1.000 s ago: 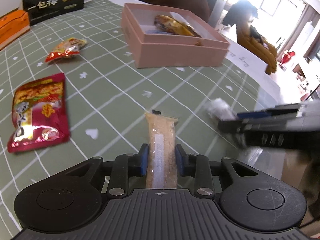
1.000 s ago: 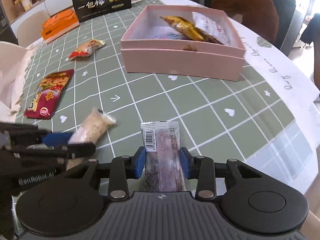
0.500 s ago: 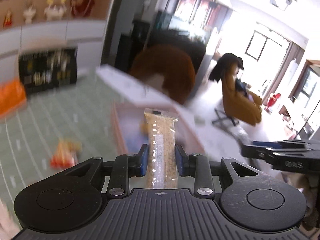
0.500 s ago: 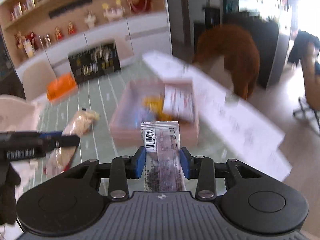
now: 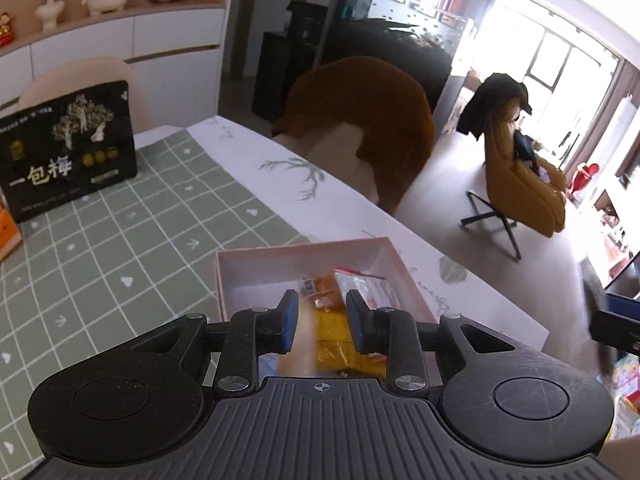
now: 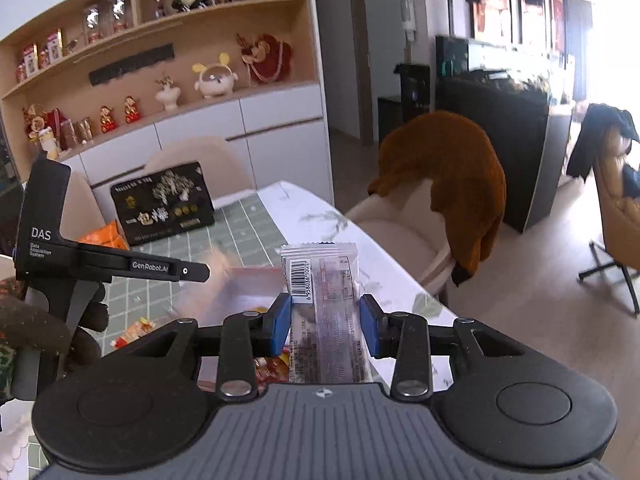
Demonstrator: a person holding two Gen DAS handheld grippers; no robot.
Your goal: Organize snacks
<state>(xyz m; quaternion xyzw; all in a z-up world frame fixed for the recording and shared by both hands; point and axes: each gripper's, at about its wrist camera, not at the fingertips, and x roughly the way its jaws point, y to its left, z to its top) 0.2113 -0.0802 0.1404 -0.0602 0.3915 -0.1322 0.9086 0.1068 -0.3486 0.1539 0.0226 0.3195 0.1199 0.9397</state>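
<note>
Blue pads on the left gripper (image 5: 322, 320) stand a little apart, and its jaws are closing. It hangs over the open pink box (image 5: 304, 254) on the green checked tablecloth (image 5: 120, 240). Between the pads runs a blurred tan streak (image 5: 303, 340), most likely a snack bar. It sits close to the left-hand pad and does not fill the gap, and the right-hand pad stands clear of it. Through the rest of the gap a yellow packet (image 5: 336, 328) shows on the box floor, with a clear packet printed in red (image 5: 370, 288) beside it.

The right gripper (image 6: 325, 320) is clamped on a clear-wrapped snack with a barcode (image 6: 320, 280). This snack stands upright between the blue pads, its crimped top edge above them. In the right wrist view the box lies below and ahead of it, partly smeared by blur. The left gripper reaches in from the left of that view, held by a dark-gloved hand (image 6: 40, 332). At its tip is the same pale blur, above the box.
</note>
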